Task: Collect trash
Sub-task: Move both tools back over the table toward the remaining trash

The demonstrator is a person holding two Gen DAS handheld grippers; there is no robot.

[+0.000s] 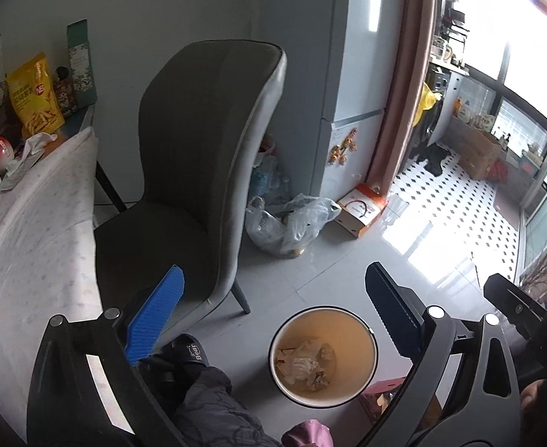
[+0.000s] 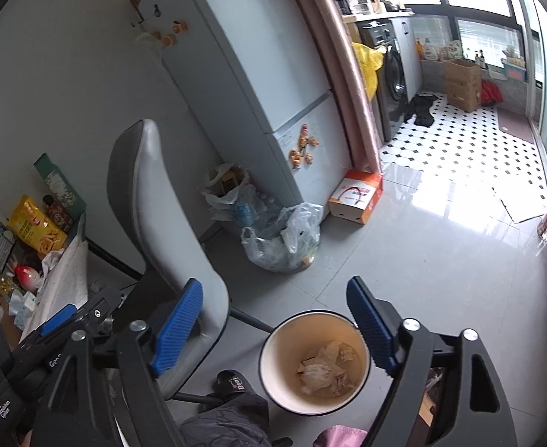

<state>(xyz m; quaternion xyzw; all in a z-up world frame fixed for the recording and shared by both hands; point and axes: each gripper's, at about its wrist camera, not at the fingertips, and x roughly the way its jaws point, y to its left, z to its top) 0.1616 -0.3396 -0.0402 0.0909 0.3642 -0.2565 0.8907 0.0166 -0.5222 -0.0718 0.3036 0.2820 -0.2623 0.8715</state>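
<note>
**Both grippers empty above a round bin of paper scraps**

Blue ribbed pads fill the bottom of each view. Left gripper (image 1: pixel 273 313) has its jaws spread wide, nothing between them; right gripper (image 2: pixel 275 326) is likewise released and empty. No earlier picture is given, so only this open, unloaded state can be told.

Directly below both, on the grey tiled floor (image 2: pixel 403 260), stands a round waste bin (image 1: pixel 323 357) with a cream inside and a dark rim. Crumpled paper and wrappers (image 2: pixel 327 372) lie at its bottom, so some trash appears already collected. Both grippers point down over its mouth, probably because that is where a dropped piece would fall in.

Beside the bin are a black slipper (image 1: pixel 189 352) and a dark trouser leg of the person. Left of it stands a grey padded chair (image 1: pixel 199 156), pushed against a table with a dotted cloth (image 1: pixel 38 223). On the table's far corner sit a yellow snack bag (image 1: pixel 35 93) and crumpled tissues (image 1: pixel 37 141), likely the next trash. Farther off, a tied clear plastic bag (image 2: pixel 284 238) rests on the floor near the fridge (image 2: pixel 243 74).
</note>
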